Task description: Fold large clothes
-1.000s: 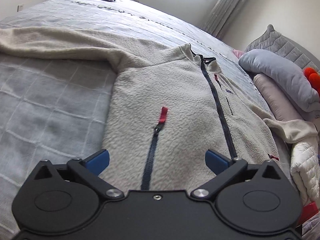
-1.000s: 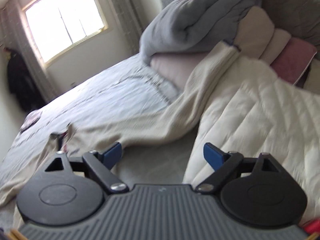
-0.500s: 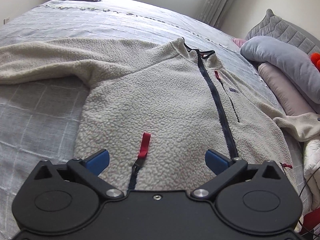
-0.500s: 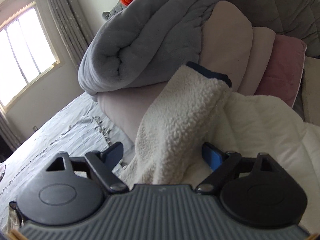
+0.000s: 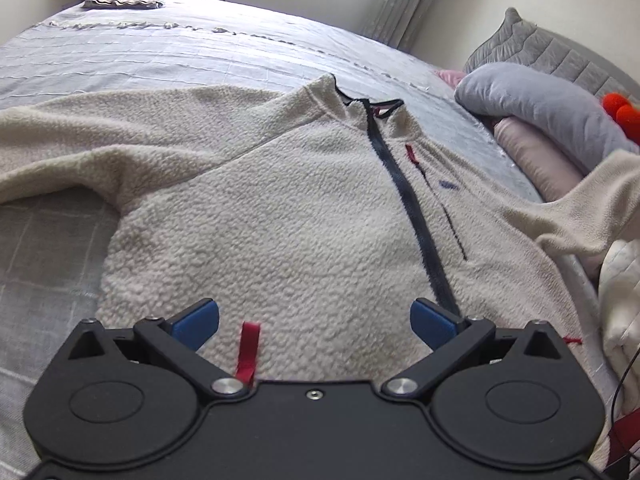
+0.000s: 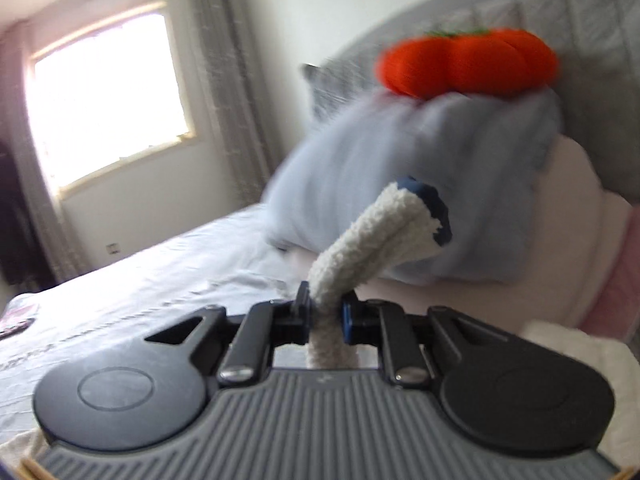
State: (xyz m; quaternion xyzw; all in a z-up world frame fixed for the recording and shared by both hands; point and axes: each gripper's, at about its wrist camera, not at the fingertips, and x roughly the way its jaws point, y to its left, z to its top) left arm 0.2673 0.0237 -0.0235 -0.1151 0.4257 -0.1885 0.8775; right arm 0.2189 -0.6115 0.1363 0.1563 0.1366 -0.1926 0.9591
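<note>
A cream fleece jacket with a dark front zipper lies front-up on the grey bed. One sleeve stretches away to the left, the other rises off the bed at the right. My left gripper hovers open over the jacket's lower part, a red zipper pull just by its left finger. In the right wrist view, my right gripper is shut on the jacket's sleeve near its navy-trimmed cuff, lifted off the bed.
Grey bedspread extends far behind the jacket. A grey rolled blanket on pale pink pillows lies at the right, with an orange plush on top against the grey headboard. White quilted bedding sits at the right edge. A folded cloth lies far back.
My right gripper closed on the sleeve near its cuff and lifted it up off the bedding. The left gripper slid back toward the jacket's hem, still open.
</note>
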